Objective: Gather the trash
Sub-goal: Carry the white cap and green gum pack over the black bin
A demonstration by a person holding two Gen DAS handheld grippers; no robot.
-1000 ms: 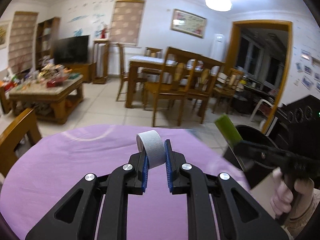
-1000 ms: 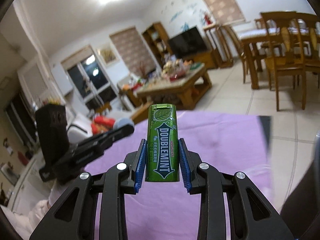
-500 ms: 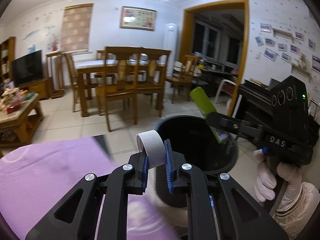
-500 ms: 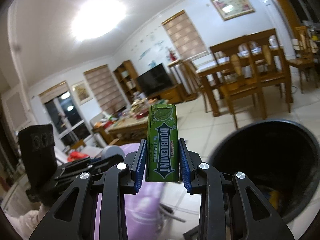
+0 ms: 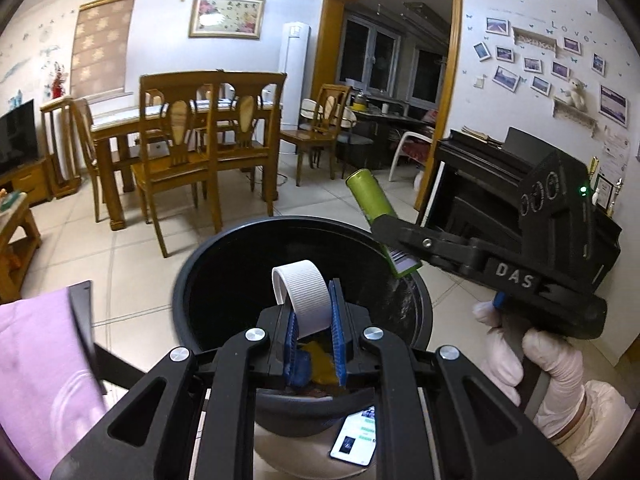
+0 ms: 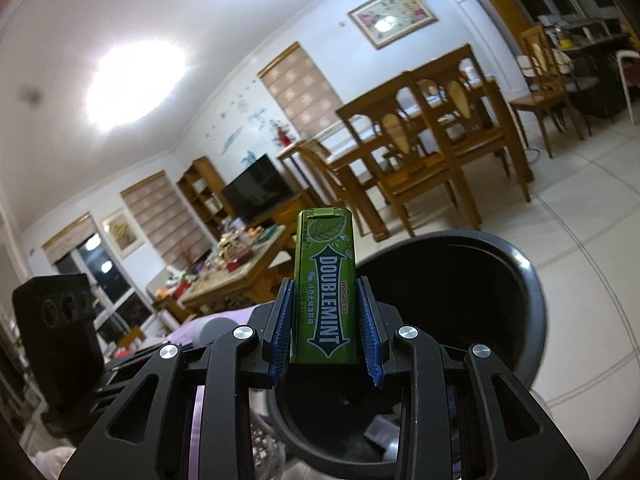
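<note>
One black bin (image 5: 224, 264), blue and yellow scraps (image 5: 316, 364) inside

A phone (image 5: 356, 442) lies lit on the floor (image 5: 132, 256). Farther off stand a dining table (image 5: 120, 120) with chairs (image 5: 176, 168), a piano (image 5: 480, 172) and a television (image 6: 258, 192).

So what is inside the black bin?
The black bin holds some trash: something yellow-brown shows at its bottom, partly covered by the left gripper. The rest is dark.
</note>
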